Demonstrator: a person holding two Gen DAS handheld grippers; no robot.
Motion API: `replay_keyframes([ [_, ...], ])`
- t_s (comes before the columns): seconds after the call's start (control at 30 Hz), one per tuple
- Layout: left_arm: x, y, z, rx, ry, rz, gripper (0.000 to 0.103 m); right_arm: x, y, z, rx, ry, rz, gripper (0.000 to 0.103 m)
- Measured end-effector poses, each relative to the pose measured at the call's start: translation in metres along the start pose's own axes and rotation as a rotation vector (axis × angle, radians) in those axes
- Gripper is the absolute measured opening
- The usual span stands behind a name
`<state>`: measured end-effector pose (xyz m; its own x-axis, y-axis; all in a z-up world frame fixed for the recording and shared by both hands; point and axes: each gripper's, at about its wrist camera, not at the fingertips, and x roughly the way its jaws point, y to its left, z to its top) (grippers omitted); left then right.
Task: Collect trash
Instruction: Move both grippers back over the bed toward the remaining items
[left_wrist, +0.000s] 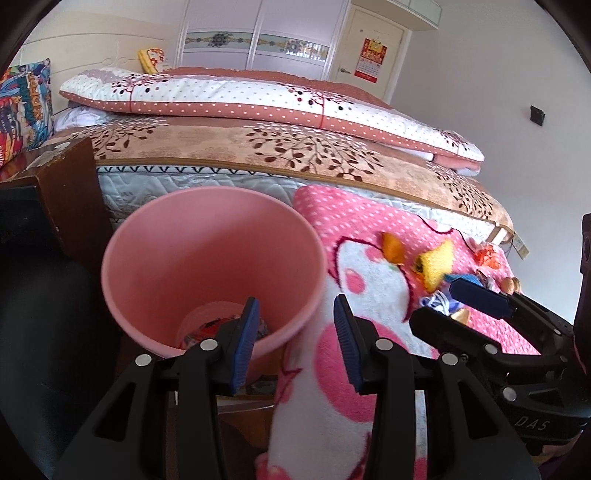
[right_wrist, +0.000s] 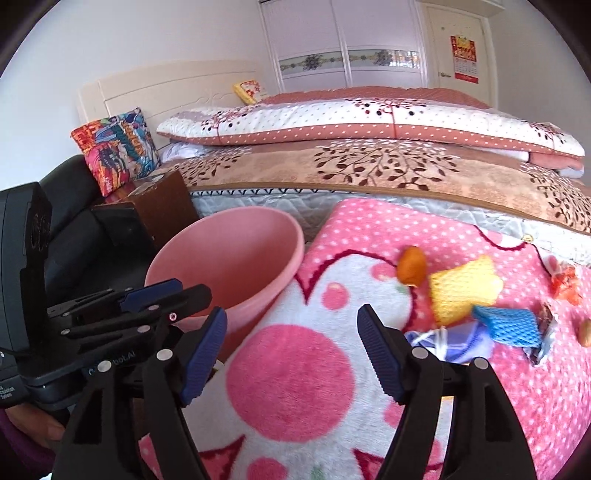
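the risk from here is a messy pick: the scraps sit crowded together on a soft, fluffy pink blanket (right_wrist: 295, 369), so closing on one piece could pinch the pile of the blanket, or snag a neighbour and drag it off the edge. the pink bin (left_wrist: 207, 258) stands just beside the blanket's edge, and a careless swing of either tool could knock its rim and tip it.

the right gripper (right_wrist: 291, 350) has its jaws spread wide with nothing between them, hovering over the blanket short of the litter. the left gripper (left_wrist: 295, 343) is also parted and empty, with one finger over the bin's mouth and the other over the blanket.

the trash lies on the blanket to the right: an orange peel (right_wrist: 412, 269), a yellow foam net (right_wrist: 461, 291), a blue foam net (right_wrist: 506, 325) touching it, a crumpled bluish wrapper (right_wrist: 454, 343) and a red wrapper (right_wrist: 565, 284) further off. some wrappers already lie at the bottom of the bin
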<state>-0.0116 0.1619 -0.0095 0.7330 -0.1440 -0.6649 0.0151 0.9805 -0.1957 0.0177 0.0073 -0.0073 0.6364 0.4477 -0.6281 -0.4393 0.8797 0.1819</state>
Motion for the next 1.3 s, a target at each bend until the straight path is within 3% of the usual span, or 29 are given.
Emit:
replay_keyframes([
  [0.2, 0.001, -0.027, -0.008, 0.028, 0.011, -0.022, 0.042, -0.022, -0.025, -0.018, 0.051, 0.003, 0.002, 0.074],
  [0.4, 0.003, -0.058, -0.020, 0.062, 0.021, -0.053, 0.042, -0.044, -0.040, -0.036, 0.054, -0.005, -0.087, 0.075],
  [0.63, 0.006, -0.088, -0.032, 0.079, 0.064, -0.058, 0.042, -0.064, -0.074, -0.052, 0.139, 0.006, -0.102, 0.075],
  [1.0, -0.006, -0.134, -0.046, 0.190, 0.068, -0.100, 0.042, -0.109, -0.088, -0.071, 0.157, -0.059, -0.161, 0.075],
  [1.3, -0.011, -0.150, -0.050, 0.188, 0.090, -0.163, 0.042, -0.144, -0.087, -0.085, 0.172, -0.082, -0.149, 0.074],
])
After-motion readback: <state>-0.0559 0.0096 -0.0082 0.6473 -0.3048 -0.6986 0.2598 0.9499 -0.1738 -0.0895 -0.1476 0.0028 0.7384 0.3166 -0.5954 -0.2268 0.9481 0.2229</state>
